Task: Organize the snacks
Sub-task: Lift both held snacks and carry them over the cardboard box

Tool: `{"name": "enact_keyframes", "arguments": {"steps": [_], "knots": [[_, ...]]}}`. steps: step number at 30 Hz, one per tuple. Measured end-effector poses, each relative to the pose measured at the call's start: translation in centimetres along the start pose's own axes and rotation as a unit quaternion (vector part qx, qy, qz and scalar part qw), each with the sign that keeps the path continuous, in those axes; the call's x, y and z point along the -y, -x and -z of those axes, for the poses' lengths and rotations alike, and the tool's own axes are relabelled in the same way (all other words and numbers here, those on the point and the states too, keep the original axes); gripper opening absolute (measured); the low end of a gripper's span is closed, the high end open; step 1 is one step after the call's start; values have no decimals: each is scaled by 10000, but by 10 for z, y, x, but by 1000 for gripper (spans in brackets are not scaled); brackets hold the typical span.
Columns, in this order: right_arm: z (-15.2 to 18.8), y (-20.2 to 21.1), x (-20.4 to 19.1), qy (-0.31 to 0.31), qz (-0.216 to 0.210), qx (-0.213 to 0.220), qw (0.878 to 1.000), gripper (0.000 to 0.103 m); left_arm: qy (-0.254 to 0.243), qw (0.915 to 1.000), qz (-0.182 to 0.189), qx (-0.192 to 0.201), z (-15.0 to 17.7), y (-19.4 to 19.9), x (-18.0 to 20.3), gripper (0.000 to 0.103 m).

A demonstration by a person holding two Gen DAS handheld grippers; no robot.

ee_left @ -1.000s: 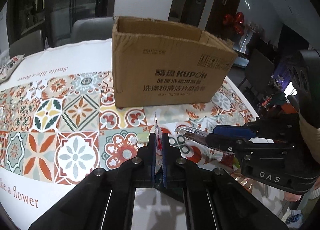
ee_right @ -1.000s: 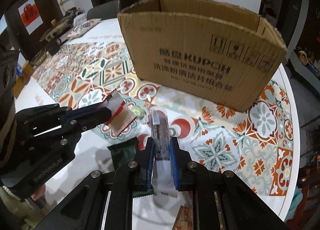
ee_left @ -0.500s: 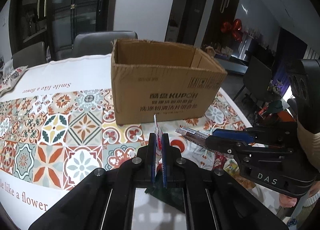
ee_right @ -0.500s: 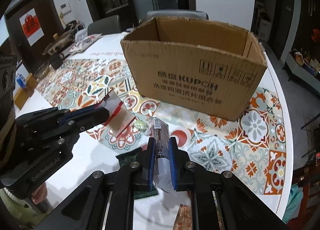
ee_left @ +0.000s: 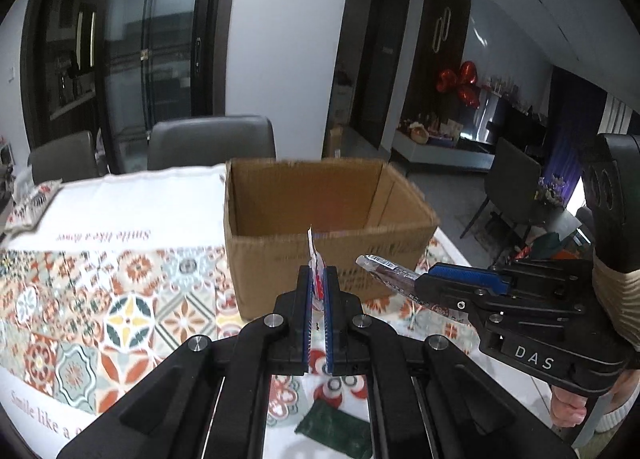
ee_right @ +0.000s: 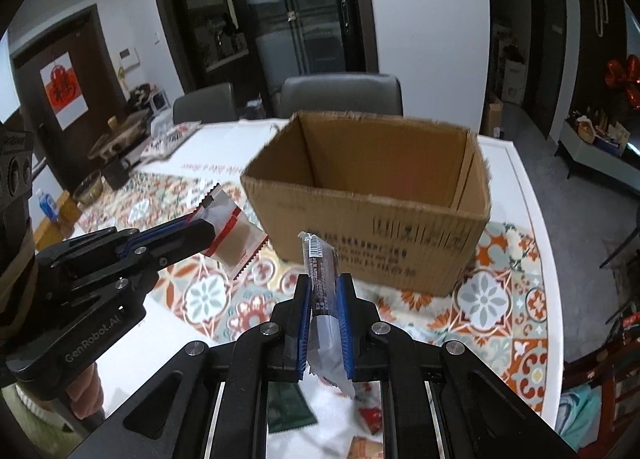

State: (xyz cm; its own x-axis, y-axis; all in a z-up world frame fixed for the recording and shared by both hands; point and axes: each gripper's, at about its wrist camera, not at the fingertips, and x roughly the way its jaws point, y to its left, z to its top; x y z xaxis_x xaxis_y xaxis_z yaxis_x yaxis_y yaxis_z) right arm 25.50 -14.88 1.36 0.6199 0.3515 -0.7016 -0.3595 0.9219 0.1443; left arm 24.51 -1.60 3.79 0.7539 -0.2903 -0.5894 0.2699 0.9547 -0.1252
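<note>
In the left wrist view, the left gripper (ee_left: 317, 279) was clamped on a thin red-and-white sachet (ee_left: 315, 259), seen edge-on, its upper end poking up between the blue pads in front of the open cardboard box (ee_left: 320, 235). The box stood on the patterned tablecloth (ee_left: 100, 299), its interior blurred. To the right, the right gripper (ee_left: 416, 285) reached in from the side, pinching a long dark snack bar (ee_left: 390, 273) whose free end pointed toward the box front. A dark green packet (ee_left: 334, 425) lay on the cloth below the left gripper's frame. In the right wrist view, the right gripper (ee_right: 323, 291) was closed on the snack bar (ee_right: 320, 271), which stood nearly upright between the pads — barcode near its top end, just before the box (ee_right: 372, 219). At left, the left gripper (ee_right: 208, 233) held the sachet (ee_right: 232, 235) flat-on, raised above the tablecloth (ee_right: 492, 299) beside the box's near corner. The green packet (ee_right: 288, 405) and other wrappers — partly hidden — lay beneath the frame.
</note>
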Motion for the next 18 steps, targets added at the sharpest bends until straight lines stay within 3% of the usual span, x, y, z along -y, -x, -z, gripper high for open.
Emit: {"name": "enact_keyframes", "arguments": {"steps": [12,18], "knots": [[-44,26,10,-112,55,547,9984,14,-287,9989,-6,374,-52,-2,5,7],[-63,17,24,-152,89,574,9982,14,-383,9985,-32,388,-72,-21,6,7]]}}
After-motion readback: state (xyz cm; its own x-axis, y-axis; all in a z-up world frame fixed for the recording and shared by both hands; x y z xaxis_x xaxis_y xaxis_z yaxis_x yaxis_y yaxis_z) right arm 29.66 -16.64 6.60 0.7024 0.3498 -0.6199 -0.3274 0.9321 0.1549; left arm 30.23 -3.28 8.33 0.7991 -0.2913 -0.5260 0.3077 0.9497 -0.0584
